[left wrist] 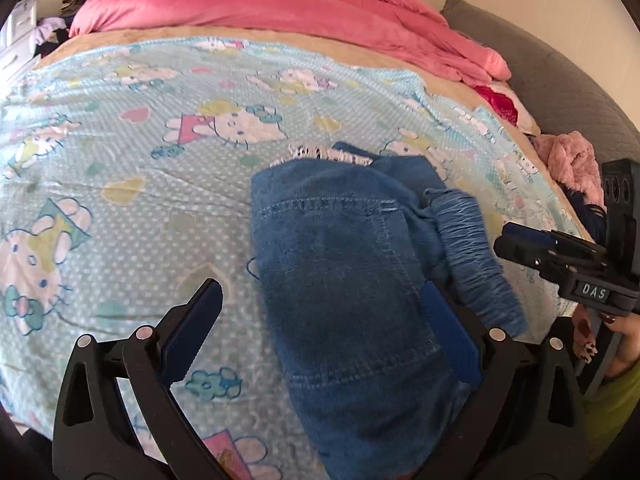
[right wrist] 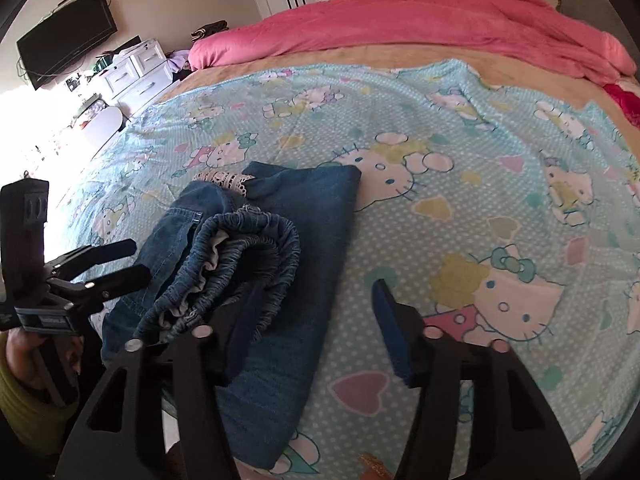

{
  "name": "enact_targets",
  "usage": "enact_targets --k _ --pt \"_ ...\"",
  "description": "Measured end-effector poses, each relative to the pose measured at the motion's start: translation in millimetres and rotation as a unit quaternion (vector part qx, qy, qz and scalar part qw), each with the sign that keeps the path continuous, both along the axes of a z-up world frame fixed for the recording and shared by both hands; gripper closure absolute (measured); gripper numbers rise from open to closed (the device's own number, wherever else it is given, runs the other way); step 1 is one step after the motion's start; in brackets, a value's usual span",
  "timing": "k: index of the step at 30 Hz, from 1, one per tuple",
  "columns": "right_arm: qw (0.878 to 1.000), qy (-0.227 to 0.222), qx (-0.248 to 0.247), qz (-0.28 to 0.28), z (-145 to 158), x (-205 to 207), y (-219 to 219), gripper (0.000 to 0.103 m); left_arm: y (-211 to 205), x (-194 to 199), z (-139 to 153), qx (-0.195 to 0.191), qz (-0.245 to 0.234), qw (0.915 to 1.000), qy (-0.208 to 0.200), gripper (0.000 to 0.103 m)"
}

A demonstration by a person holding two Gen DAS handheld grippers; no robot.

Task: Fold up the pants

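Note:
Blue denim pants (left wrist: pixel 344 264) lie folded in a small stack on the cartoon-cat bedsheet (left wrist: pixel 120 168), with the gathered elastic waistband (right wrist: pixel 244 248) on top and a strip of white lace (right wrist: pixel 224 178) at the far end. My left gripper (left wrist: pixel 320 292) is open wide astride the stack; its left finger stands clear on the sheet and its right finger is against the denim below the waistband. My right gripper (right wrist: pixel 316 292) is open, its left finger on the waistband, its right finger over bare sheet. Each gripper shows in the other's view: the right gripper (left wrist: pixel 516 240), the left gripper (right wrist: pixel 138 260).
A pink duvet (left wrist: pixel 280 8) is heaped along the far side of the bed. A grey headboard (left wrist: pixel 560 80) and a pink fluffy garment (left wrist: pixel 568 160) are at the right. White drawers (right wrist: pixel 136 72) and a wall screen (right wrist: pixel 68 36) stand far left. A hand (left wrist: pixel 600 332) holds the right gripper.

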State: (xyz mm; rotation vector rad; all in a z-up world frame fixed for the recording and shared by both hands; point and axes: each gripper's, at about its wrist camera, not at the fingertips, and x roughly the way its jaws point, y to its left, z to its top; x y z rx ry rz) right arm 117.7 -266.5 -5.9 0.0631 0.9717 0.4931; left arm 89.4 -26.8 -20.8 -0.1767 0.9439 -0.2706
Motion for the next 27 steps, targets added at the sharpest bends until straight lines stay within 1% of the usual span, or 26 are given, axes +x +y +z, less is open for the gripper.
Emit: enact_targets --k 1,2,3,5,8,10,14,16,18,19,20,21,22,25,27 --pt "1.0 0.006 0.004 0.003 -2.9 2.7 0.5 0.053 -0.7 2.2 -2.9 -0.001 0.002 1.0 0.002 0.01" --pt "1.0 0.015 0.008 0.005 -6.9 5.8 0.9 0.057 -1.4 3.6 -5.1 -0.001 0.002 1.0 0.004 0.011" --pt "1.0 0.021 0.011 0.006 -9.4 7.5 1.8 0.059 -1.6 4.1 -6.5 -0.002 0.002 1.0 0.006 0.012" --pt "0.999 0.038 0.024 0.017 -17.3 9.7 4.2 0.059 -4.5 6.8 -10.5 -0.001 -0.001 1.0 0.008 0.015" --pt "0.998 0.044 0.026 0.024 -23.3 10.7 8.0 0.059 -6.9 8.6 -13.8 -0.002 -0.005 0.9999 0.01 0.019" --pt "0.998 0.048 0.032 0.025 -24.7 13.3 6.8 0.059 -8.1 9.3 -14.3 -0.007 -0.01 0.9999 0.011 0.03" --pt "0.997 0.049 0.042 0.03 -29.0 17.3 8.0 0.059 -13.4 13.0 -16.5 -0.005 -0.015 0.9998 0.01 0.032" --pt "0.997 0.05 0.054 0.032 -31.0 20.0 9.1 0.059 -15.0 14.3 -17.1 -0.006 -0.018 0.9998 0.01 0.035" --pt "0.996 0.047 0.062 0.038 -32.4 20.9 9.9 0.066 -16.3 14.3 -17.4 -0.005 -0.02 0.9997 0.009 0.039" --pt "0.996 0.047 0.067 0.042 -32.6 21.1 10.5 0.075 -16.9 13.4 -17.2 -0.006 -0.021 0.9997 0.007 0.043" --pt "0.995 0.045 0.071 0.045 -32.4 20.2 11.9 0.084 -17.0 12.1 -17.0 -0.009 -0.019 0.9998 0.004 0.045" --pt "0.996 0.035 0.068 0.048 -30.8 17.4 14.6 0.087 -17.3 11.8 -16.5 -0.011 -0.017 0.9998 0.003 0.049" --pt "0.996 0.029 0.066 0.051 -29.1 15.7 16.2 0.092 -17.7 10.4 -15.5 -0.014 -0.018 0.9997 -0.001 0.056" --pt "0.997 -0.003 0.055 0.059 -17.3 6.8 23.3 0.094 -18.5 7.3 -10.2 -0.016 -0.02 0.9996 -0.008 0.067" --pt "0.996 -0.021 0.06 0.064 -6.5 3.6 26.2 0.094 -16.9 5.9 -5.9 -0.021 -0.017 0.9995 -0.014 0.07"
